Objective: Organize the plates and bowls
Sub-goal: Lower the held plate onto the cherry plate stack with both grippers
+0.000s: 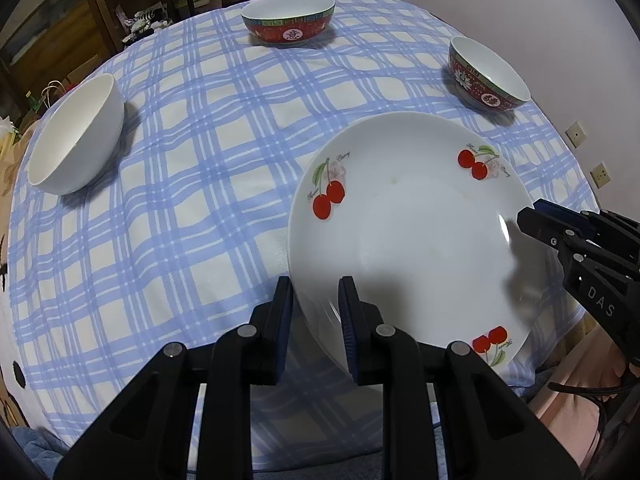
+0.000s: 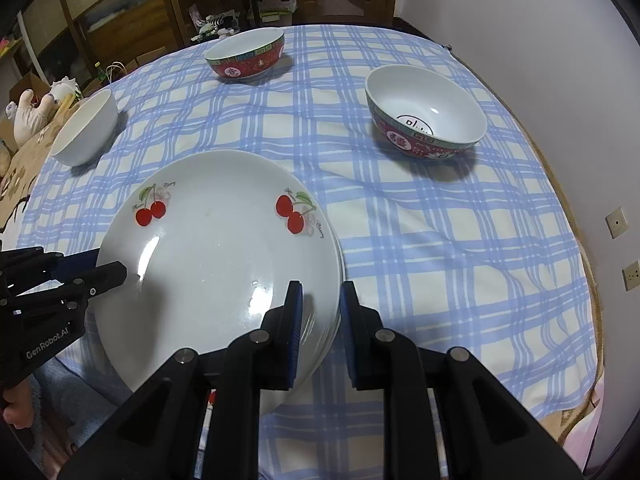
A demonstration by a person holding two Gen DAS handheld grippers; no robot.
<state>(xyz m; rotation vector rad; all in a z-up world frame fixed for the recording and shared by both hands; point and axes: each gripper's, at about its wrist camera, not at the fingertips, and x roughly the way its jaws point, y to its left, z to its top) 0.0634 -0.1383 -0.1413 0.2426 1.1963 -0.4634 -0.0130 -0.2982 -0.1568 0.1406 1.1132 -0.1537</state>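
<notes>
On a blue-checked tablecloth (image 2: 420, 216), the cherry plates (image 2: 216, 240) sit stacked at the near edge, the left gripper (image 1: 316, 320) and right gripper (image 2: 320, 324) each pinching opposite rims. Next likely: a level, joint lift, clear of the bowls.

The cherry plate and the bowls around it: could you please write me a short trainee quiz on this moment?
1. True or false: both hand-held grippers clamp the rim of the cherry plate.
2. How many bowls stand on the checked tablecloth?
3. Which bowl has no pattern? A) white bowl B) far red bowl C) right red bowl

Key: 1 true: left hand-held gripper and right hand-held gripper each straddle the rim. 2 three. 3 A.
</notes>
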